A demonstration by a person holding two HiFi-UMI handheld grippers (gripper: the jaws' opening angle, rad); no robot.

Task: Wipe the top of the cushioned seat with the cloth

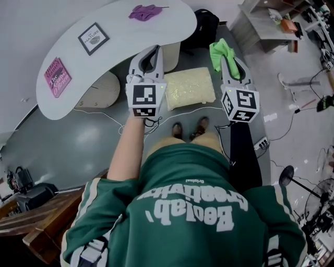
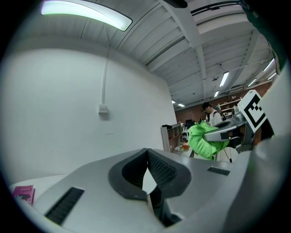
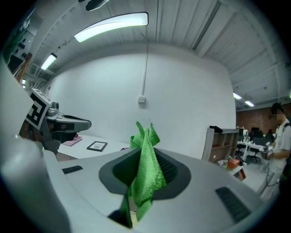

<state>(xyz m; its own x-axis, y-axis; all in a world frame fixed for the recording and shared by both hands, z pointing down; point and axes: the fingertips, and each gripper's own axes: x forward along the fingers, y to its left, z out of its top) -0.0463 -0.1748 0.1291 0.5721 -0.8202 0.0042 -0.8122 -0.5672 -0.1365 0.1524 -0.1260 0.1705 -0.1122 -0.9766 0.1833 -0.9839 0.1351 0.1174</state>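
The cushioned seat (image 1: 189, 87) is a cream square pad low on the floor, in front of the person's feet. The green cloth (image 1: 222, 52) hangs crumpled from my right gripper (image 1: 225, 58), which is shut on it and held above the seat's right edge. In the right gripper view the cloth (image 3: 146, 173) sticks up and droops between the closed jaws of the right gripper (image 3: 145, 136). My left gripper (image 1: 154, 49) hovers above the seat's left edge. Its jaws meet with nothing between them, as the left gripper view (image 2: 147, 152) shows. Neither gripper touches the seat.
A curved white table (image 1: 120, 47) stands beyond the seat, bearing a purple cloth (image 1: 145, 11), a framed picture (image 1: 93, 38) and a pink book (image 1: 57, 76). A black bag (image 1: 203, 28) sits behind the seat. Cables and a power strip (image 1: 261, 143) lie at right, a wooden bench (image 1: 36, 219) at lower left.
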